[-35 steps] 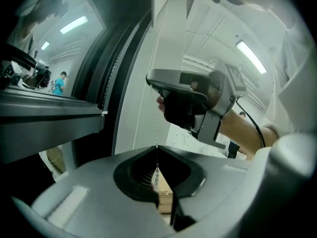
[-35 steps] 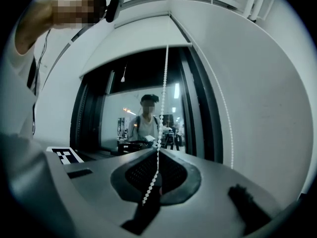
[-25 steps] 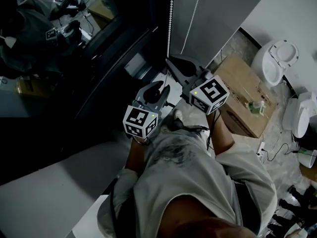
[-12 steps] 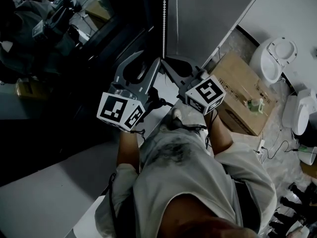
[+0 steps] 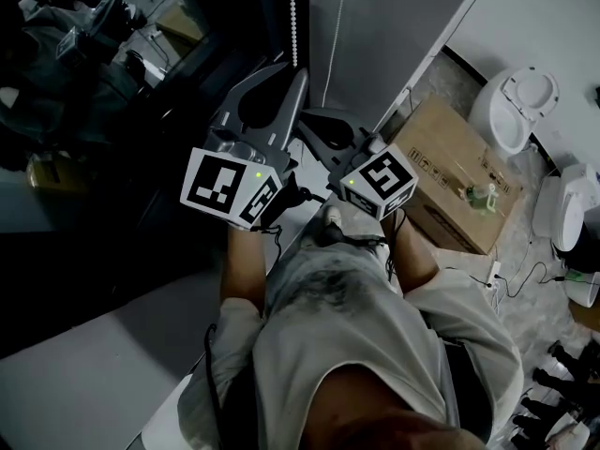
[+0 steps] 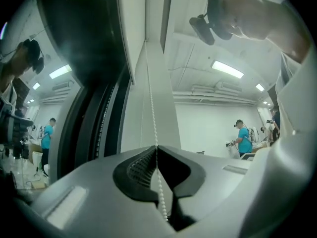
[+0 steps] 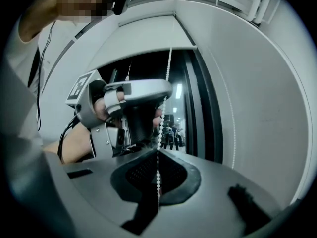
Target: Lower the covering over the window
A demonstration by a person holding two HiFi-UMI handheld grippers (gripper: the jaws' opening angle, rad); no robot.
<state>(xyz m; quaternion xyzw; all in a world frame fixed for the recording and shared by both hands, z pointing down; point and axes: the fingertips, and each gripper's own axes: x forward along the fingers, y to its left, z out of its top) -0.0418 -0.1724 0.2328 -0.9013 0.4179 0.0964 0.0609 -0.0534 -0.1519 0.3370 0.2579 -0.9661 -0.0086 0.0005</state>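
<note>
A white bead chain [image 5: 292,12] hangs beside the dark window [image 5: 112,111]. My left gripper [image 5: 298,71] is raised above the right one; its jaws have just been closing and are shut on the chain [image 6: 151,103], which runs down between the fingertips. My right gripper [image 5: 306,120] sits just below and is shut on the same chain [image 7: 165,90]. In the right gripper view the left gripper [image 7: 159,90] is seen from below on the chain, and a pale blind [image 7: 148,36] covers the top of the dark pane.
A cardboard box [image 5: 459,172] lies on the floor at right, with white fixtures [image 5: 520,111] and cables [image 5: 525,275] beyond it. A second thin cord [image 5: 333,36] hangs next to the chain. Distant people [image 6: 243,138] show in the left gripper view.
The left gripper has climbed up the chain from beside the right gripper, spread wide on the way, and closed on the chain higher up. The right gripper stayed put.
</note>
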